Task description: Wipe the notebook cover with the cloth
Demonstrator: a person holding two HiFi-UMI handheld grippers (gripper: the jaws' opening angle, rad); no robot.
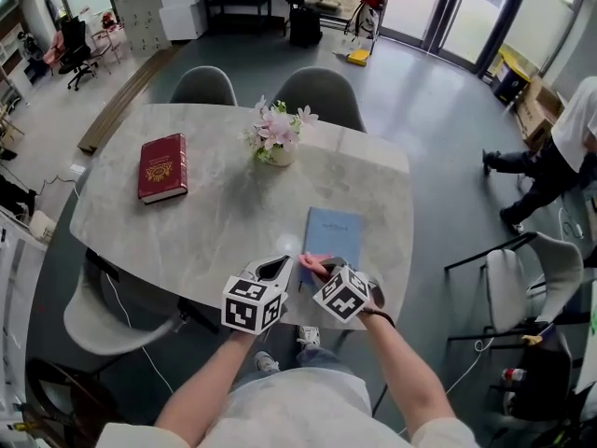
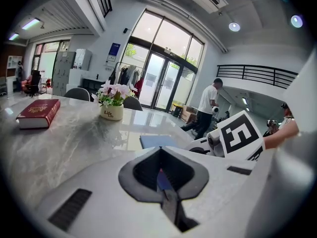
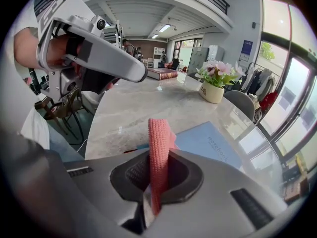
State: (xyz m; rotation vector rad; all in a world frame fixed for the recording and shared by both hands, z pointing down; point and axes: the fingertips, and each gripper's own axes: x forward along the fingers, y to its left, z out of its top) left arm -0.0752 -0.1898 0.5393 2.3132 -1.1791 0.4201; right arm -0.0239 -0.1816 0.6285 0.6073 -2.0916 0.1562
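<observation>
A light-blue notebook [image 1: 332, 237] lies flat on the marble table [image 1: 215, 222], near its front edge; it also shows in the right gripper view [image 3: 210, 142] and the left gripper view [image 2: 157, 141]. My right gripper [image 1: 318, 270] [image 3: 157, 182] is shut on a folded pink cloth [image 3: 159, 143], which stands up between its jaws. The cloth [image 1: 311, 265] hangs at the notebook's near-left corner. Just left of it, over bare table, my left gripper [image 1: 274, 270] [image 2: 161, 182] is shut, with nothing in it.
A dark-red book [image 1: 162, 167] lies far left on the table. A small flower pot [image 1: 276, 140] stands at mid-back. Two grey chairs [image 1: 317, 91] sit behind the table and a white chair [image 1: 546, 278] to the right. A person [image 1: 564, 152] stands at far right.
</observation>
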